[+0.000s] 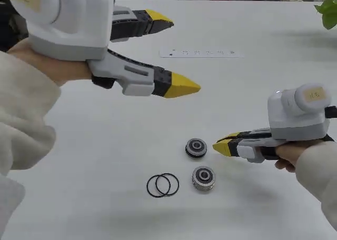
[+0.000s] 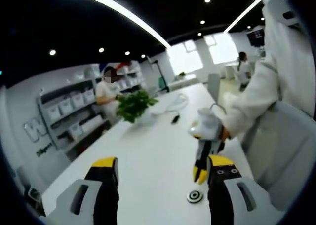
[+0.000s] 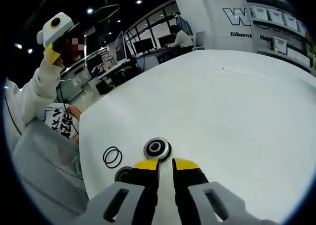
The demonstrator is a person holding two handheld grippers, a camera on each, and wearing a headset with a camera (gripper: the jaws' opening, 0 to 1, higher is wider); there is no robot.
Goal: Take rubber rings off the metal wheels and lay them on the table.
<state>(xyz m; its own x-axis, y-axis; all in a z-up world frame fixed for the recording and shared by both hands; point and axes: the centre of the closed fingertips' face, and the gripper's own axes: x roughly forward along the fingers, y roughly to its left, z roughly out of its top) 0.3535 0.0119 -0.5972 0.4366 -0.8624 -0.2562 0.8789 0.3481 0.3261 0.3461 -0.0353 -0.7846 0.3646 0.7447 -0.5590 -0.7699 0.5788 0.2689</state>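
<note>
Two metal wheels lie on the white table (image 1: 105, 145). The farther wheel (image 1: 196, 148) (image 3: 157, 148) (image 2: 195, 197) wears a black rubber ring. The nearer wheel (image 1: 203, 178) looks bare and silver; in the right gripper view this nearer wheel (image 3: 123, 174) is half hidden behind a jaw. Two loose rubber rings (image 1: 162, 185) (image 3: 112, 157) overlap on the table to its left. My right gripper (image 1: 221, 147) (image 3: 166, 166) (image 2: 201, 174) is low, shut, with its tips just right of the ringed wheel. My left gripper (image 1: 179, 53) (image 2: 163, 166) hangs high above the table, open and holding nothing.
A thin white strip with small marks (image 1: 200, 53) lies farther back on the table. A green plant (image 1: 329, 8) (image 2: 132, 105) stands at the far right corner. A person stands by shelves beyond the table in the left gripper view.
</note>
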